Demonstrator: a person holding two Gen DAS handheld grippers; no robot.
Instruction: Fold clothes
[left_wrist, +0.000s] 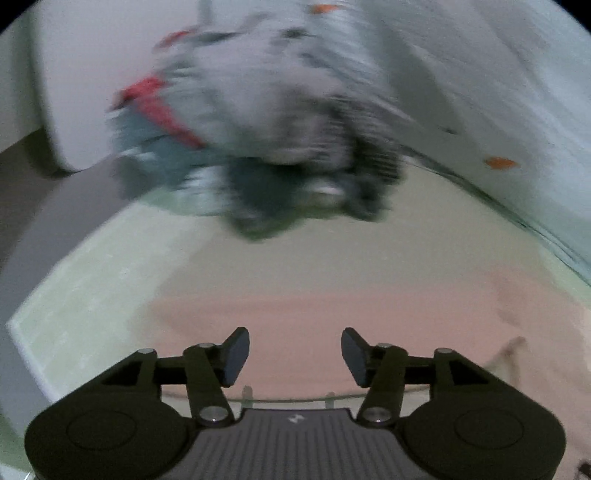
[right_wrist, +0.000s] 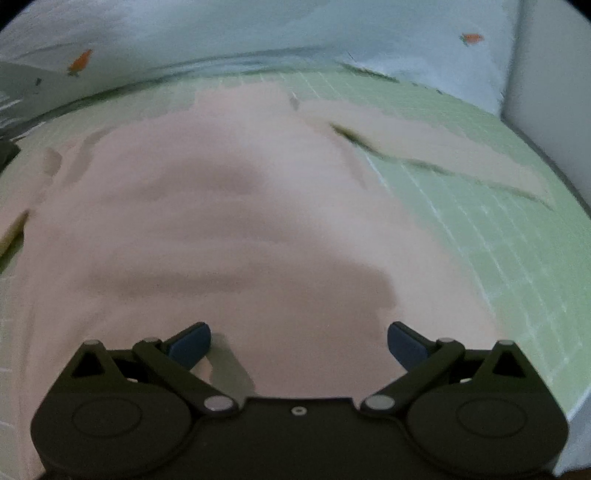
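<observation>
A pale pink garment (right_wrist: 236, 229) lies spread flat on a green gridded mat (right_wrist: 480, 206), with one sleeve (right_wrist: 436, 147) stretched out to the right. My right gripper (right_wrist: 298, 341) hovers over its near part, jaws wide apart, nothing between the blue pads. In the left wrist view the same pink garment (left_wrist: 332, 314) lies under my left gripper (left_wrist: 294, 356), whose jaws stand apart and hold nothing. Both views are blurred.
A heap of mixed clothes (left_wrist: 258, 122), grey, striped, teal and red, sits at the far end of the mat (left_wrist: 88, 291). A pale sheet with small orange prints (right_wrist: 258, 33) rises behind the mat. A grey wall or panel (right_wrist: 546, 92) stands at the right.
</observation>
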